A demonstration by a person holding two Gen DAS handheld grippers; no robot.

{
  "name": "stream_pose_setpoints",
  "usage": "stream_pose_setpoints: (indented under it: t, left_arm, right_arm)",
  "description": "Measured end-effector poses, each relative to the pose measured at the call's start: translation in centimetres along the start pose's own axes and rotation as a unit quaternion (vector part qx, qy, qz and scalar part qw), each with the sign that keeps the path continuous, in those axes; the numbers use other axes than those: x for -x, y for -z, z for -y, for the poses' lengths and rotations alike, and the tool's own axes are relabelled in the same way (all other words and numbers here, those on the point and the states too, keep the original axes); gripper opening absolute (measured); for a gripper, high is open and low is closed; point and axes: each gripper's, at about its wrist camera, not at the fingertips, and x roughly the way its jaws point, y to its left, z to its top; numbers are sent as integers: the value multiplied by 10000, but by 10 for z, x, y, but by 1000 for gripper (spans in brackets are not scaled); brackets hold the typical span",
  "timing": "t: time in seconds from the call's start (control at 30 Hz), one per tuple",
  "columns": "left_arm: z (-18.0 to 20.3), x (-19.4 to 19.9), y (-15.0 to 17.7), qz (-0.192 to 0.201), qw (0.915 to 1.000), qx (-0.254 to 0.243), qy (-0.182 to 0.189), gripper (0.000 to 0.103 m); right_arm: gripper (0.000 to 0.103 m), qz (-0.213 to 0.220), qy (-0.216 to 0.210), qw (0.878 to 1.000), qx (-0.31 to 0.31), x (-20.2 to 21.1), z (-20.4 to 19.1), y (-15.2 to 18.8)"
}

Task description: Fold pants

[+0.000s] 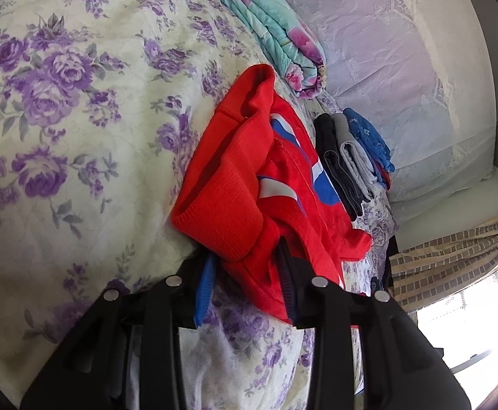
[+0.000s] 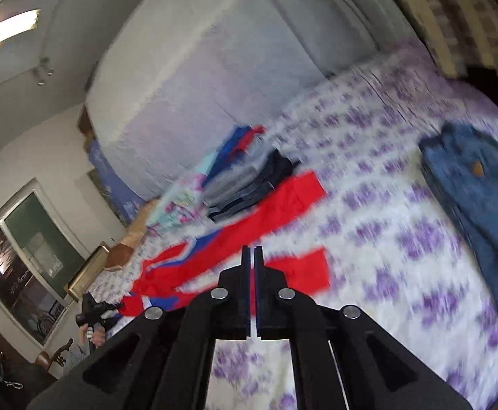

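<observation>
Red pants (image 1: 242, 171) with blue and white patches lie on the floral bedspread (image 1: 78, 102). My left gripper (image 1: 248, 251) is shut on their bunched ribbed waistband, and red cloth fills the gap between its blue pads. In the right wrist view the pants (image 2: 276, 205) stretch away with both legs spread apart, and the picture is blurred. My right gripper (image 2: 252, 249) hangs above the legs, shut, with nothing between its fingers. The left gripper (image 2: 92, 309) shows small at the lower left, at the waist end of the pants.
A stack of folded clothes (image 1: 351, 160) (image 2: 249, 184) lies just beyond the pants. A folded flowered quilt (image 1: 273, 30) sits behind it. Blue jeans (image 2: 481, 198) lie on the bed at the right. A checked curtain (image 1: 454, 256) hangs by the bed's edge.
</observation>
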Motion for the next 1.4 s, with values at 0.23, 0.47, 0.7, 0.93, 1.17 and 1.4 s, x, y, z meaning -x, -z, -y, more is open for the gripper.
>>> stream_pose_setpoints:
  t: [0.23,0.47,0.7,0.93,1.17,1.4]
  left_arm:
    - [1,0,-2,-57,9999,91,-9,34]
    - [3,-3,-3,-68,10000,-55,6,38]
    - [4,-7,-2,133,9993,-337,86,39]
    - [8,-11,-4,177,9989,-422,58,41]
    - [9,-15,-8,216,9990,-389,83,44]
    - [6,-13,-7,272,9984,-448,200,44]
  right_arm:
    - [58,-911,-414,9875,-1222,-106,-3,18]
    - [59,-1288,426,9907,-28,-165,-43,-39]
    - [60,-1755,754,9741,-1212,-181,66,-37]
    - [20,-1969,189,9738,-1119,-209,73,-19]
    - [7,-1157,-278,9923,-356,-164,15,-62]
    - [7,-727,-1091,9834,1252,-31,-38,22]
